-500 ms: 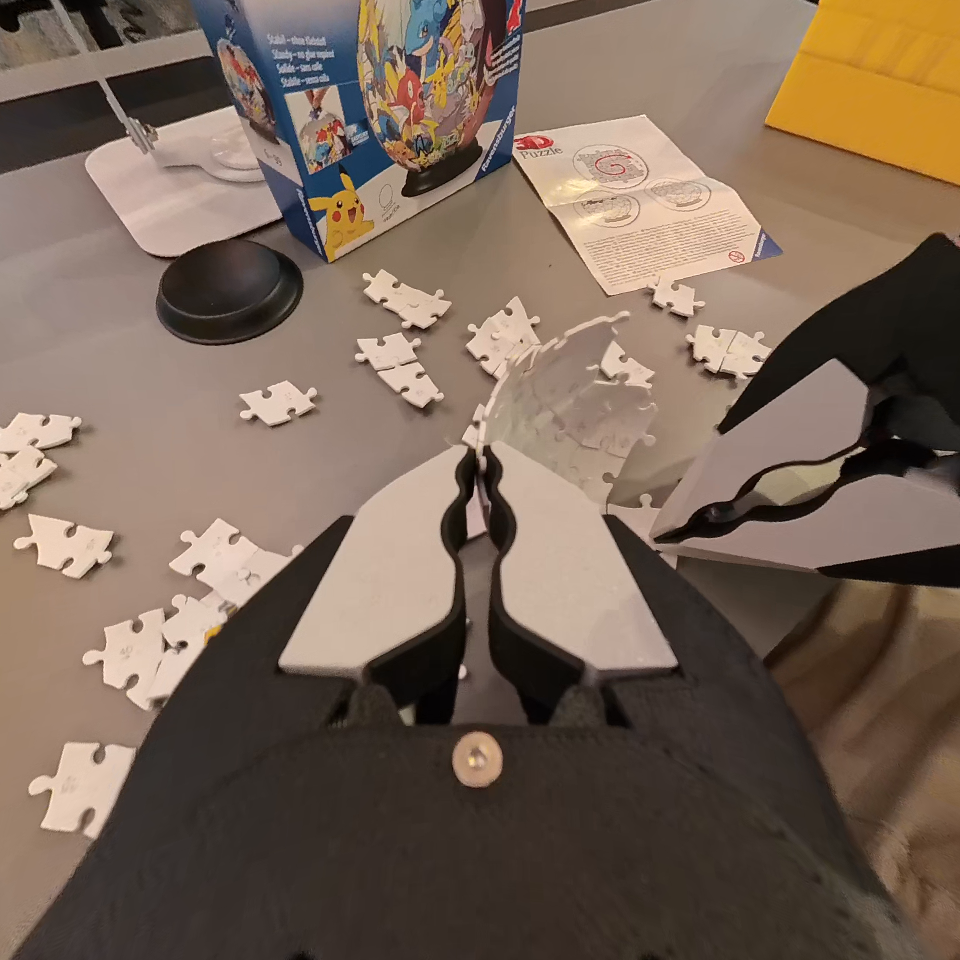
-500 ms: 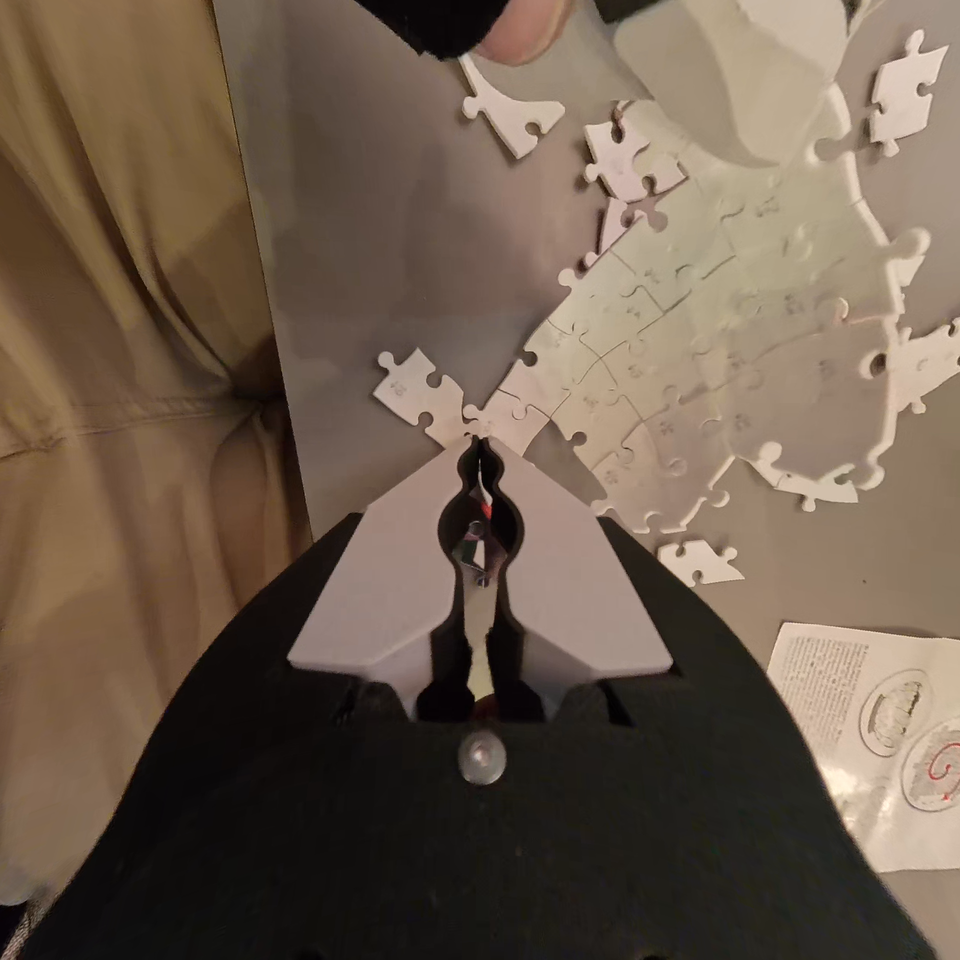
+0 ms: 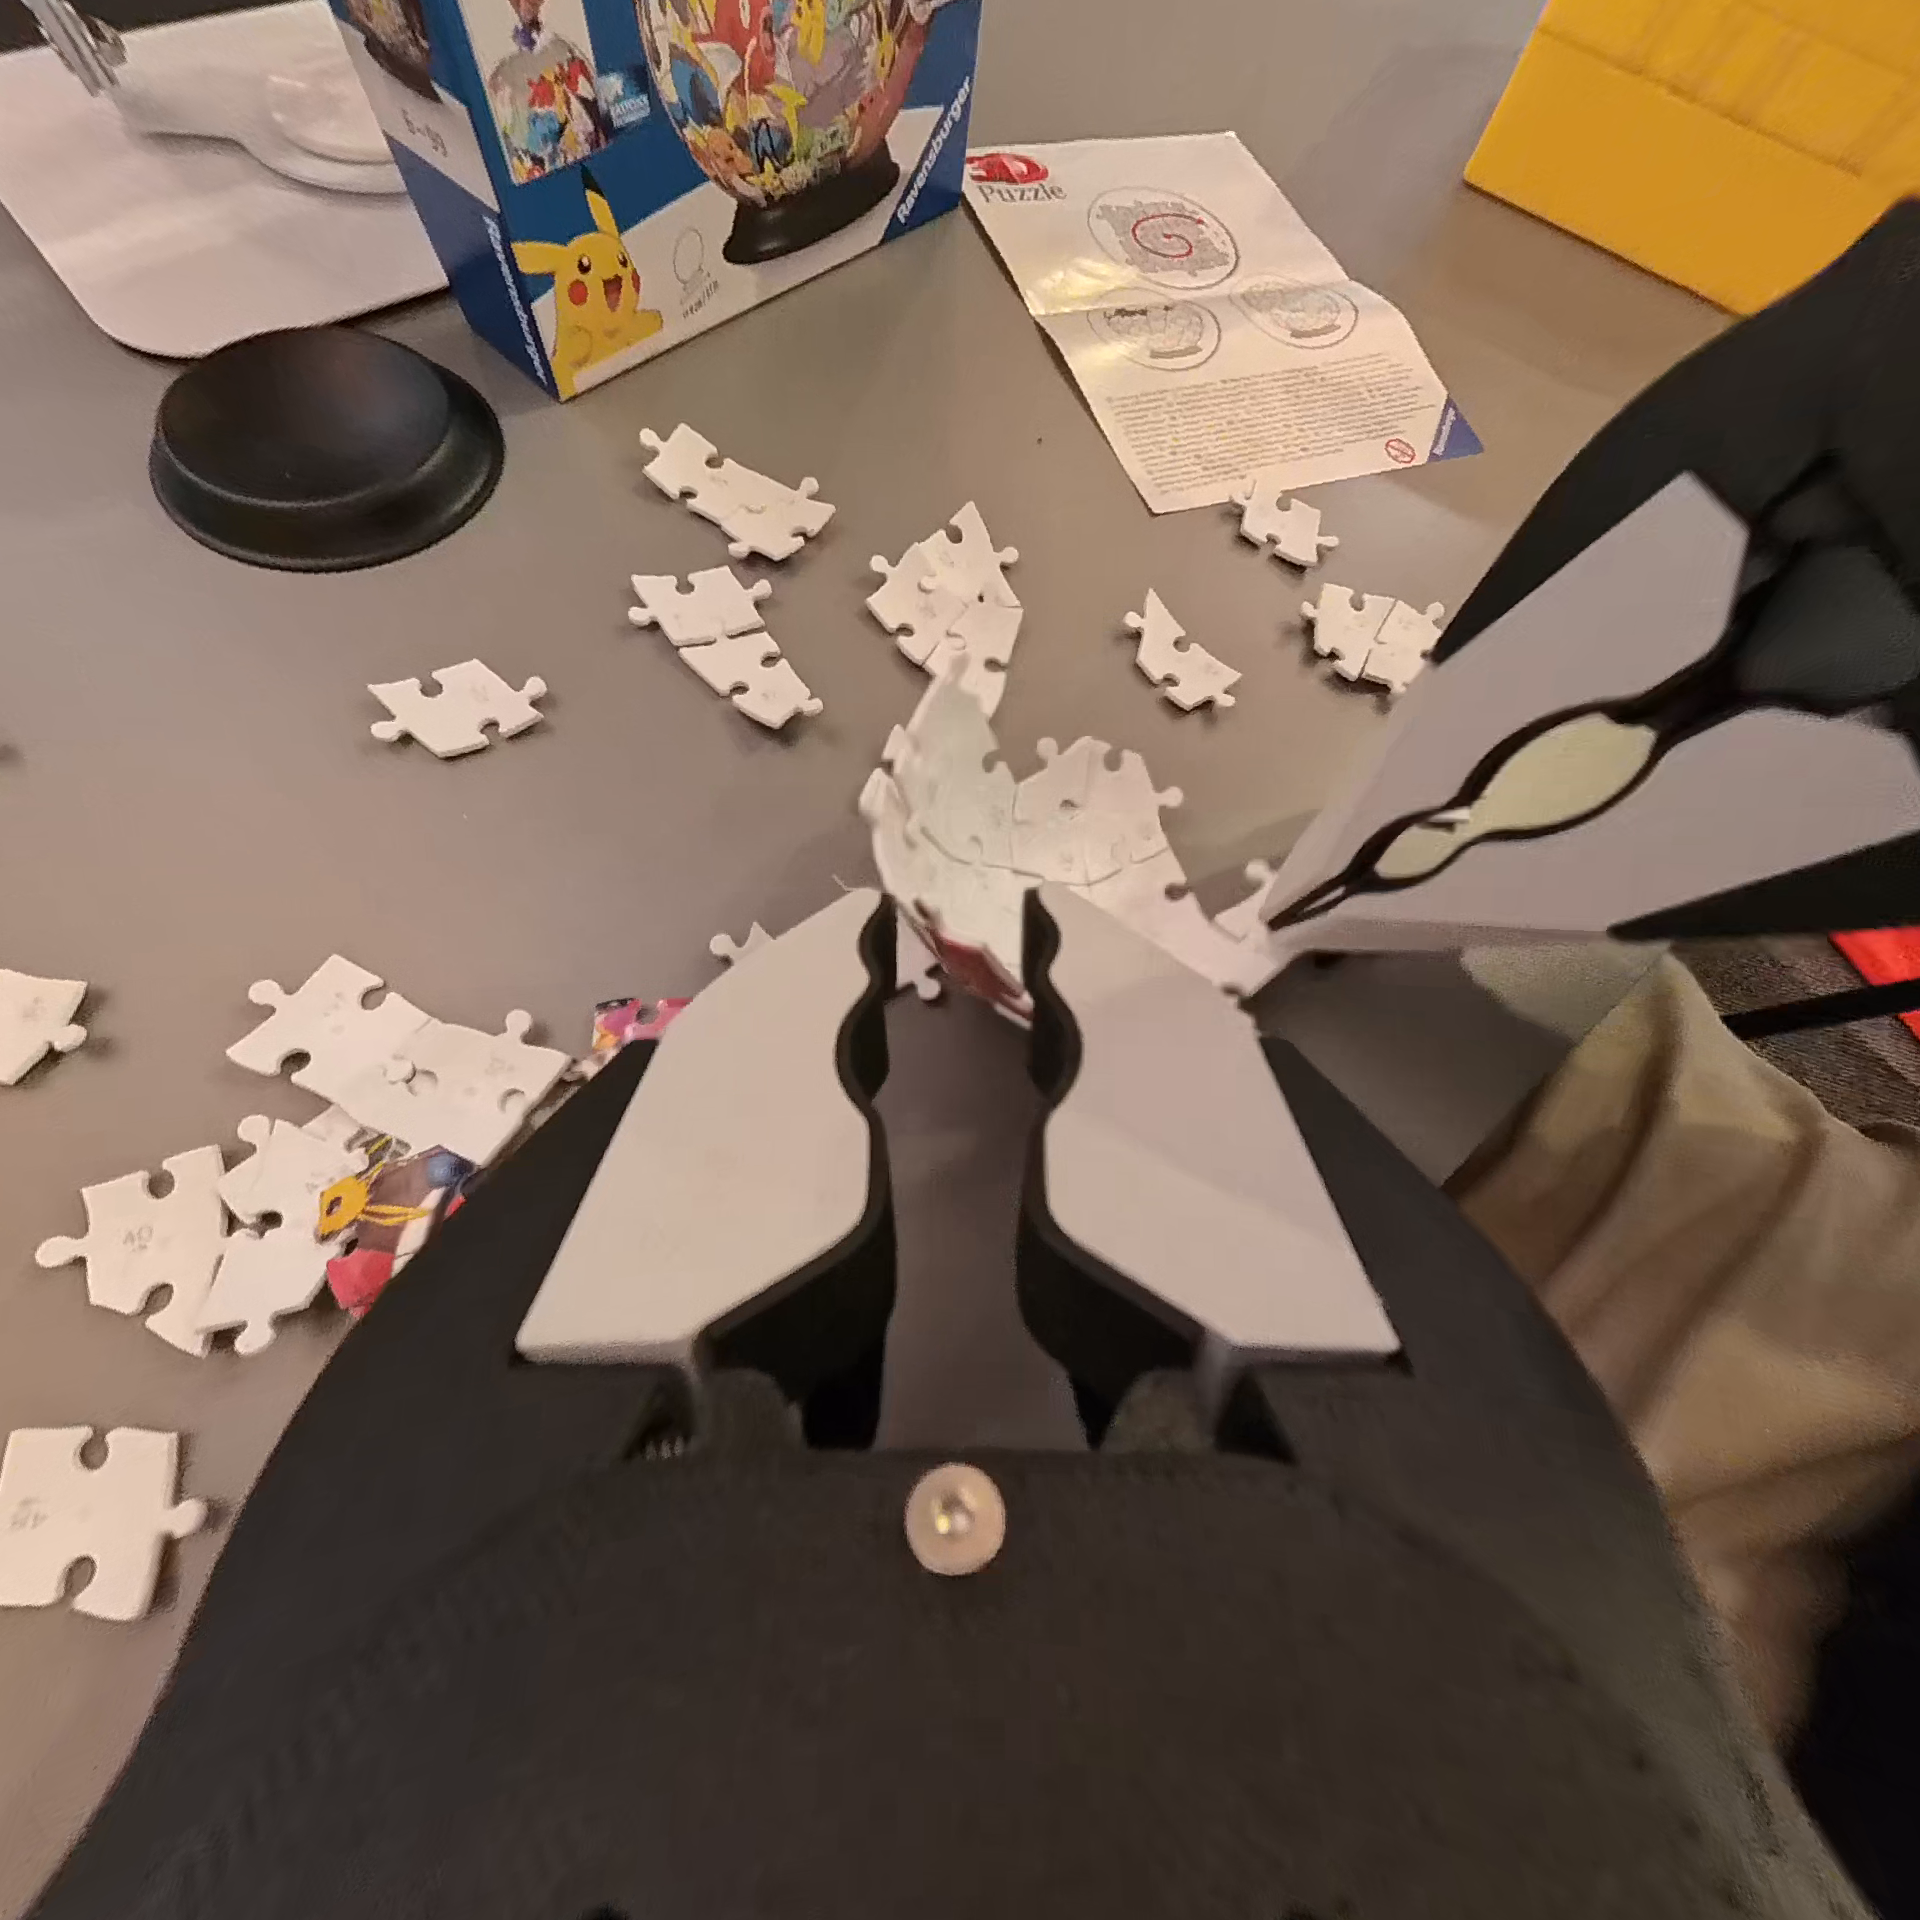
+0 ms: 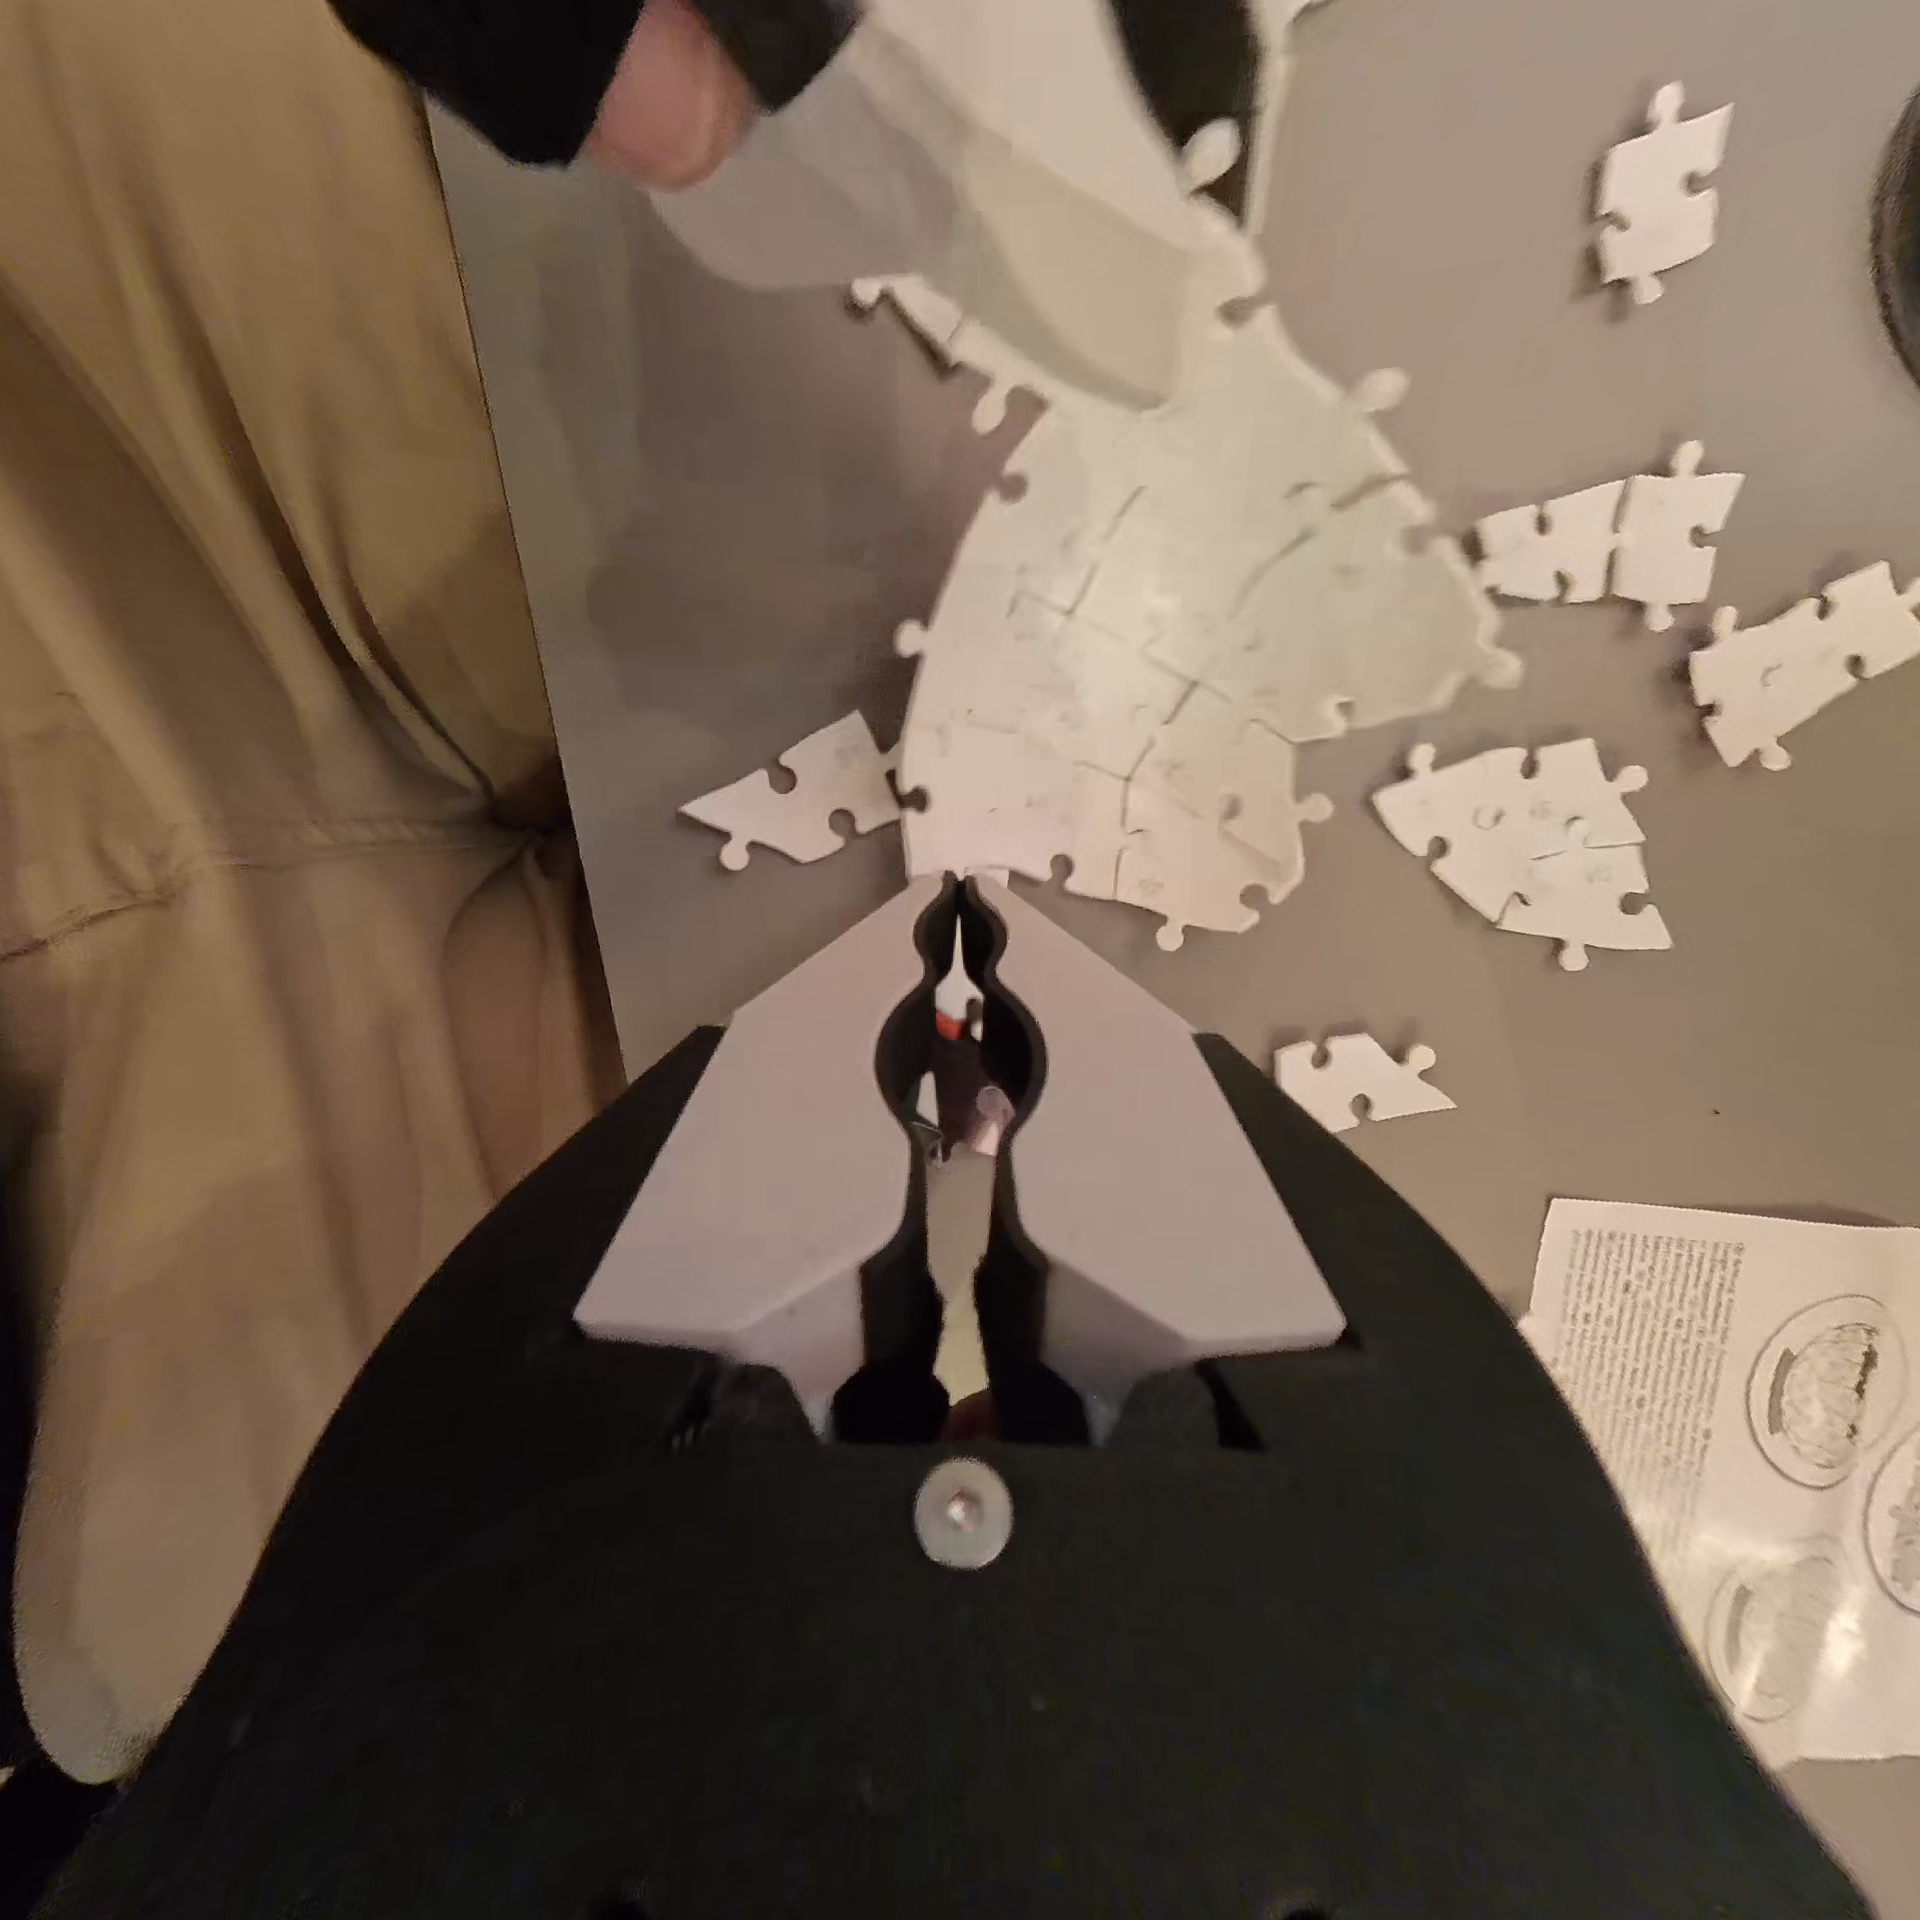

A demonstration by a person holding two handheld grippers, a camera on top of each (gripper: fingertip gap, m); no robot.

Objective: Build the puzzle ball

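While the left tongs (image 3: 956,925) gape empty, the right tongs (image 4: 962,883) pinch the curved puzzle shell (image 4: 1164,665)

Grey matte table (image 3: 260,810) fills most of the view w/ warm, dim indoor light. Yellow block (image 3: 1704,135) at far right edge; white flat board (image 3: 187,249) far left.

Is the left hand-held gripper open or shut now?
Open. The left hand-held gripper shows a clear gap between its grey fingers, with grey table visible between them.

Box (image 3: 665,177) behind pieces (image 3: 727,634) (on table (image 3: 260,810)).
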